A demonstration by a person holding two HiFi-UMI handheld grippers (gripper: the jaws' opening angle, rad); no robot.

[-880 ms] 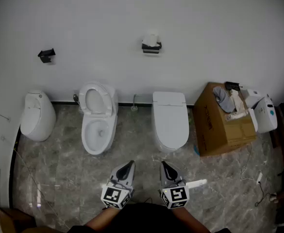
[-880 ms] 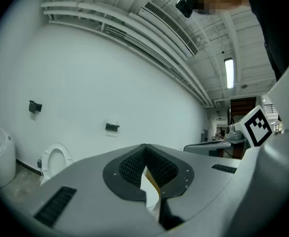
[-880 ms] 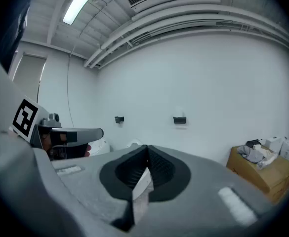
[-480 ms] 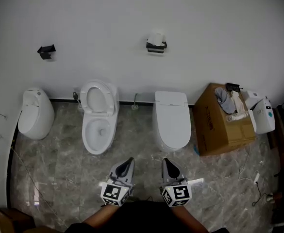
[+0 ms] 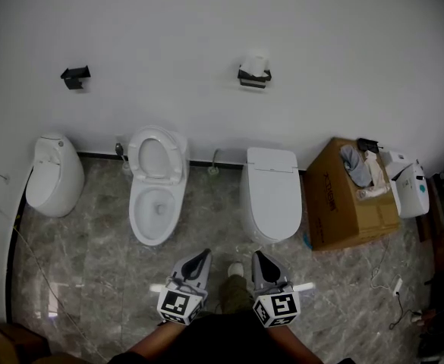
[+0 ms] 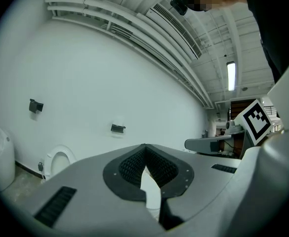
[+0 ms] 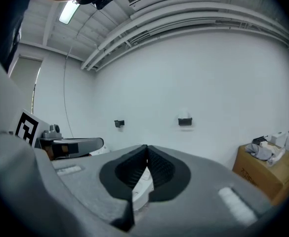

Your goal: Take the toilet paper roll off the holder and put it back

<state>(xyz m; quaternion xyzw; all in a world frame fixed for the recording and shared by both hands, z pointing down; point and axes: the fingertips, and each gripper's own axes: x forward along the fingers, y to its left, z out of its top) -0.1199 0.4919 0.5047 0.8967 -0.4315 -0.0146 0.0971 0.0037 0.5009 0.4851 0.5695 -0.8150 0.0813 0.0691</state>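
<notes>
left gripper (image 5: 204,255) and right gripper (image 5: 256,255) are grey moulded shells with black ribbed pads (image 6: 156,164), each bearing a black-and-white marker cube (image 5: 177,306); olive trouser leg (image 5: 235,294).

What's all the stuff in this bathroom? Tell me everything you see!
toilet paper roll: one, white, on its holder
roll holder: one, black, wall, middle
empty holder: one, black, wall, far left
open toilet: one, white, left of middle
closed toilet: one, white, right of middle
rounded unit: one, white, far left
cardboard box: one, brown, right, stuffed with things
floor: grey marble
left gripper: one, grey, bottom, shut, empty
right gripper: one, grey, bottom, shut, empty
</notes>
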